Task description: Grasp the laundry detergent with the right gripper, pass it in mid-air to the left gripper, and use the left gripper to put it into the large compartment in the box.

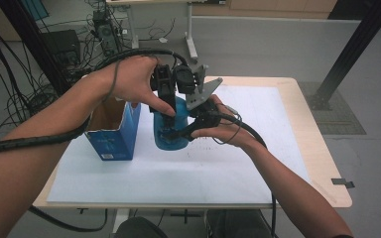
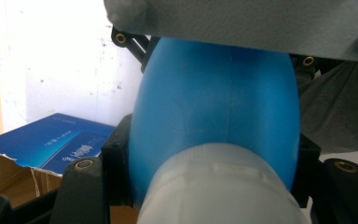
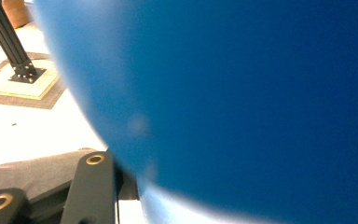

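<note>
A blue bottle (image 1: pixel 171 130) stands in the middle of the surface (image 1: pixel 258 163), on a white sheet (image 1: pixel 178 178) that covers most of it. Both grippers meet at this bottle.

The left gripper (image 1: pixel 167 106) comes down from above in the person's left hand (image 1: pixel 131 79), its fingers pinching the bottle from either side near the top. In the left gripper view the bottle (image 2: pixel 214 107) sits squarely between the two black fingers (image 2: pixel 114 172), which press on its flanks, and a white cap or neck (image 2: pixel 219 186) lies nearest the camera.

The right gripper (image 1: pixel 186 128) reaches in from the right, held low in the right hand (image 1: pixel 223 126), with its grey plate (image 1: pixel 203 91) tilted above it. Its fingers are closed on the bottle's right side, lower down than the left pair. In the right gripper view the blue wall (image 3: pixel 242 93) is blurred and very close, touching the one finger (image 3: pixel 93 186) that can be seen.

Just left of the bottle stands an open blue box (image 1: pixel 113 130), its top torn open and brown cardboard showing inside; bottle and box are near each other but apart. The box (image 2: pixel 51 142) also appears at the lower left of the left gripper view. A black cable (image 1: pixel 39 139) trails along the left forearm.
</note>
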### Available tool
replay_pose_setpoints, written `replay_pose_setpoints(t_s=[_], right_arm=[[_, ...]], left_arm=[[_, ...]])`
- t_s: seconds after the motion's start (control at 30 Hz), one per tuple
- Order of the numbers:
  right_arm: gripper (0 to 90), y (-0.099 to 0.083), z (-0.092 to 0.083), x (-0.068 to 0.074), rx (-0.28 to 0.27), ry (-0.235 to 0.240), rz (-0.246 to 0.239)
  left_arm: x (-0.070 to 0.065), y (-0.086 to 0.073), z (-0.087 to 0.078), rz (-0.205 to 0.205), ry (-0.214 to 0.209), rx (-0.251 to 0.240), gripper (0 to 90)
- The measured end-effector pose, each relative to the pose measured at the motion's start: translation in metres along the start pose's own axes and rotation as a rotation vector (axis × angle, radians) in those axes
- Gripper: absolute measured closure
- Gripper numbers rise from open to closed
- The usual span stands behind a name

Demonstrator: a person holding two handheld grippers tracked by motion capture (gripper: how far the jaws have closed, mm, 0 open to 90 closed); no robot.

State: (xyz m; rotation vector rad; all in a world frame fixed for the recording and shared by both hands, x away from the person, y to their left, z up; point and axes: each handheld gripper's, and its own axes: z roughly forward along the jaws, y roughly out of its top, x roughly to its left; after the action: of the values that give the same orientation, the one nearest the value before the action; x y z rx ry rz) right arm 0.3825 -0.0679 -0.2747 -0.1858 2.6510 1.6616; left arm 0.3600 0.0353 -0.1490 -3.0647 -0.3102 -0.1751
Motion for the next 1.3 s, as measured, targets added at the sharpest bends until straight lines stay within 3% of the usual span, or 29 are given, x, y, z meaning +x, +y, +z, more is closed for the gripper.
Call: replay_pose_setpoints(t_s=[1.0, 1.3], right_arm=[[43.1, -0.0018, 0.0046, -0.0003, 0.006, 0.027, -0.004], [42.8, -0.0007, 0.0029, -0.0009, 0.011, 0.014, -0.016]], left_arm=[[0.0007, -0.0007, 0.0038, -0.010, -0.032, 0.004, 38.1], [0.0002, 0.0001, 0.0017, -0.012, -0.029, 0.000, 38.1]])
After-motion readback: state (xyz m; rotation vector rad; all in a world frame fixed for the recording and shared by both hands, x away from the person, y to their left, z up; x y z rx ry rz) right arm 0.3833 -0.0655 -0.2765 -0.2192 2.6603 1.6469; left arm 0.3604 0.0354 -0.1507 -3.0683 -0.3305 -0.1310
